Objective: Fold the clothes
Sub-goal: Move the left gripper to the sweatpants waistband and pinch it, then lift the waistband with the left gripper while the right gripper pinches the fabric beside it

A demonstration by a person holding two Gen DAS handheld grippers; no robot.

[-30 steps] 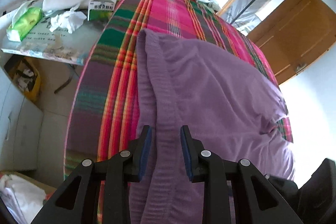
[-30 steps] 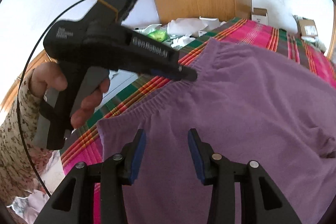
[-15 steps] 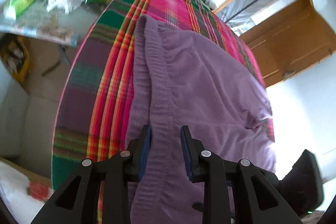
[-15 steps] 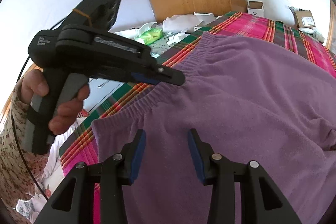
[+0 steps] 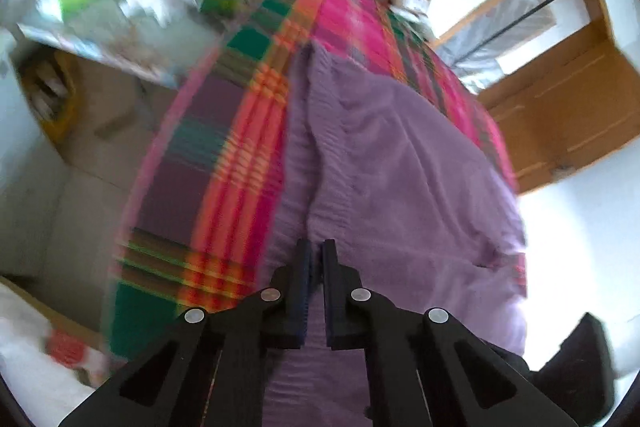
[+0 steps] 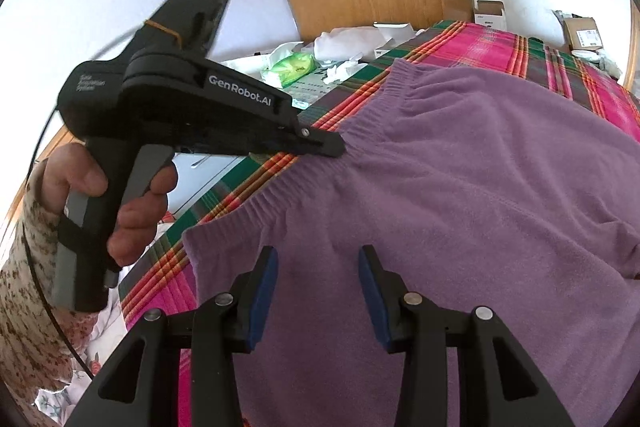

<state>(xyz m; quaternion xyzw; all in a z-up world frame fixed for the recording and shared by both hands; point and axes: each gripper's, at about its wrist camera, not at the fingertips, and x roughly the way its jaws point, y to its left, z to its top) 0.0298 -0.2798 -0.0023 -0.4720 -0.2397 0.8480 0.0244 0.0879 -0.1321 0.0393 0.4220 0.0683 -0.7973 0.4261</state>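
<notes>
while the left gripper pinches the purple garment, only the right view shows its hand.

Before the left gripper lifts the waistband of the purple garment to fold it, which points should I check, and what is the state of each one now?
1. Left gripper shut on the ribbed waistband of the purple garment: ok, the jaws are nearly together with fabric between them.
2. Both layers of the waistband caught: cannot tell, the pinch is hidden between the jaws.
3. Right gripper ready: not ok, its jaws are open above the fabric and hold nothing.
4. Garment lies flat on the plaid blanket: mostly ok, with a crease near the far right side.
5. Fold path free of other things: ok, the tissue packs lie off the blanket.
</notes>
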